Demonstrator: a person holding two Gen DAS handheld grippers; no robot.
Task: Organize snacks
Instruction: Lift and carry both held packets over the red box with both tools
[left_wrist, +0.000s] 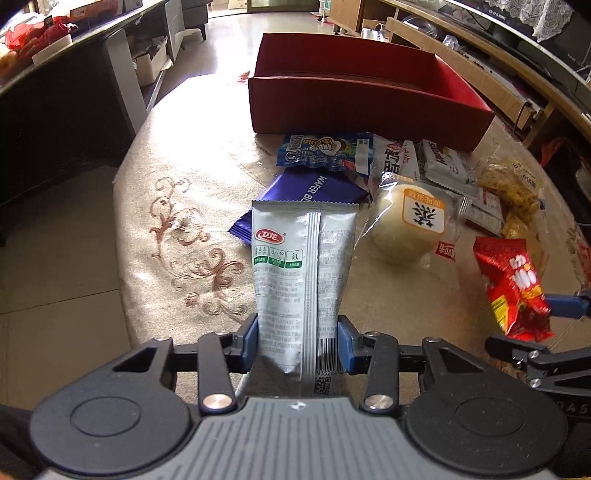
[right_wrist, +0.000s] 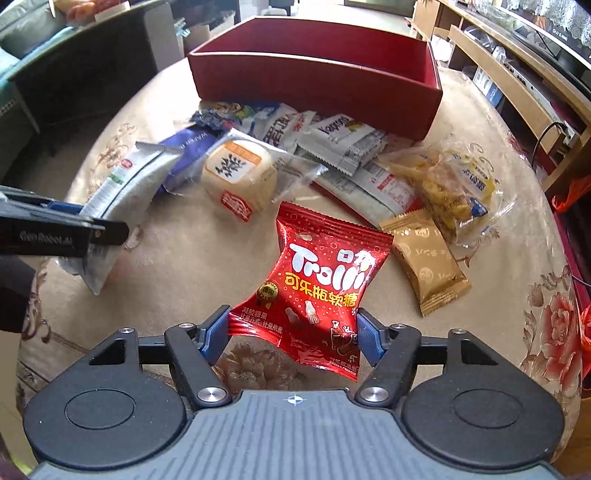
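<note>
While each gripper already holds a packet, what matters is how they lie to the red box (right_wrist: 314, 79). It sits beyond the snack pile, straight ahead of both. The left gripper (left_wrist: 298, 341) is closed on the silver pouch (left_wrist: 301, 273), its long axis pointing at the box; the right gripper (right_wrist: 291, 332) pinches the red gummy bag (right_wrist: 325, 284), seemingly slightly nearer the box.

My silver packet (left_wrist: 303, 280) hides most of the purple wafer pack (left_wrist: 306, 192), red candy bag (left_wrist: 511, 288) is motion-blurred, and white sachets (right_wrist: 343, 144) overlap, print unreadable.
</note>
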